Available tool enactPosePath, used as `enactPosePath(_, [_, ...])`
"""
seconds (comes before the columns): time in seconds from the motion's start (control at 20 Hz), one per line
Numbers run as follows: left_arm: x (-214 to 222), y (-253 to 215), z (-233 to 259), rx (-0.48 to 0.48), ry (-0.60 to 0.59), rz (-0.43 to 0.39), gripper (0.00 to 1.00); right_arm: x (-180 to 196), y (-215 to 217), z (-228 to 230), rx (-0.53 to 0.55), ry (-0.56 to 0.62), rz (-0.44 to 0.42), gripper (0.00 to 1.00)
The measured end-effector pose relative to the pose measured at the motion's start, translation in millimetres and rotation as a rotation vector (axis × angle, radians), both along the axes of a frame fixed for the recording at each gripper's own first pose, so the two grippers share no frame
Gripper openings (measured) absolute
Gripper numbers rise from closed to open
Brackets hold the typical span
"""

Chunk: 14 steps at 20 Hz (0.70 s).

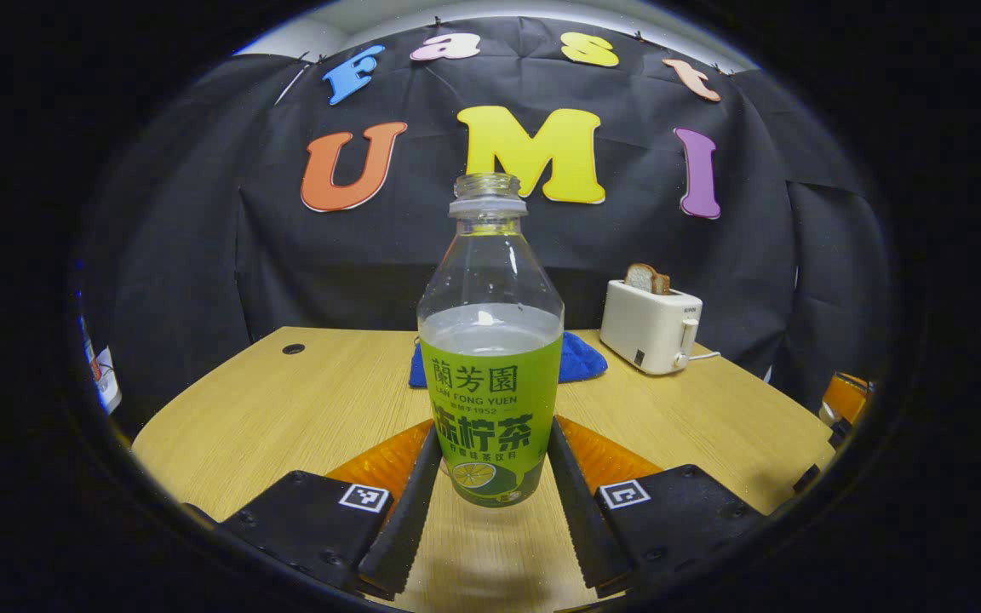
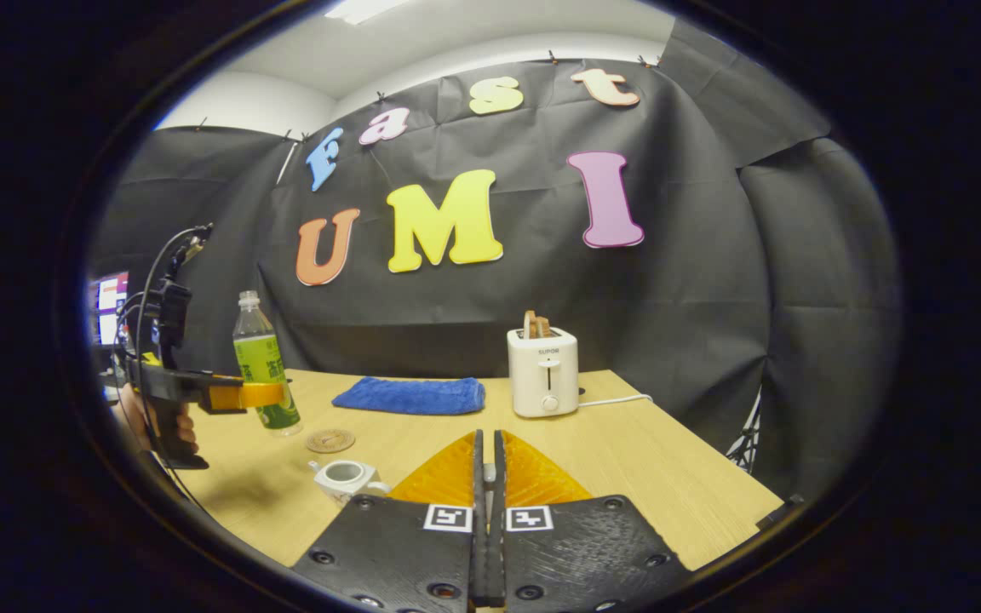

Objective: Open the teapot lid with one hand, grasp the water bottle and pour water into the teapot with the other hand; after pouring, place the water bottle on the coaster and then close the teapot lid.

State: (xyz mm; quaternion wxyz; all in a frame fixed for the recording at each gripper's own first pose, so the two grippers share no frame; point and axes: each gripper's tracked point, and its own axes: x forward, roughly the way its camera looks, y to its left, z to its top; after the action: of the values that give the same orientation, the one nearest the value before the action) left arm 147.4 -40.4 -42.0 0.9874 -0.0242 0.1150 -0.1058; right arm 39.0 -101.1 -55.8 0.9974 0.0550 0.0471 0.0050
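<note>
Water bottle (image 1: 491, 358) upright at frame centre in the left gripper view, long axis vertical, open uncapped mouth pointing up, clear liquid up to the top edge of the green label. Clamped low on the label between both fingers of the left gripper (image 1: 490, 477), jaws apart only by the bottle's width, one finger pressed on each flank. Seems lifted just clear of the wooden table (image 1: 286, 409), though contact at the base cannot be told.

In the right gripper view, same bottle (image 2: 262, 362) at mid-left, upright, held by the left gripper (image 2: 273, 396) with a hand (image 2: 158, 426) on its grip at the left edge. Just below and right of the bottle, a round coaster (image 2: 330, 440) flat on the table. Lower still, near bottom centre, the white teapot (image 2: 344, 478), mouth open, no lid on it. Right gripper (image 2: 487, 477) at bottom centre, jaws together with only a thin slit; something small and pale glimpsed between the fingers, cannot tell what.

Farther back, blue cloth (image 2: 411, 396) folded at centre, white toaster (image 2: 544, 372) with bread to its right, brand lettering on its front.
</note>
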Motion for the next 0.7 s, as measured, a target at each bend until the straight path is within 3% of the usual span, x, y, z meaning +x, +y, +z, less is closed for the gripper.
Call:
enactPosePath(0.3, [57.2, -3.0, -2.1, 0.04, -0.074, -0.017, 0.75, -1.0, -4.7, -2.7, -0.016, 0.0, -0.023, 0.0])
enactPosePath(0.7, [78.2, -11.4, -48.0, 0.038, 0.019, -0.032, 0.75, 2.7, -14.7, -17.9, -0.001, 0.036, -0.052, 0.0])
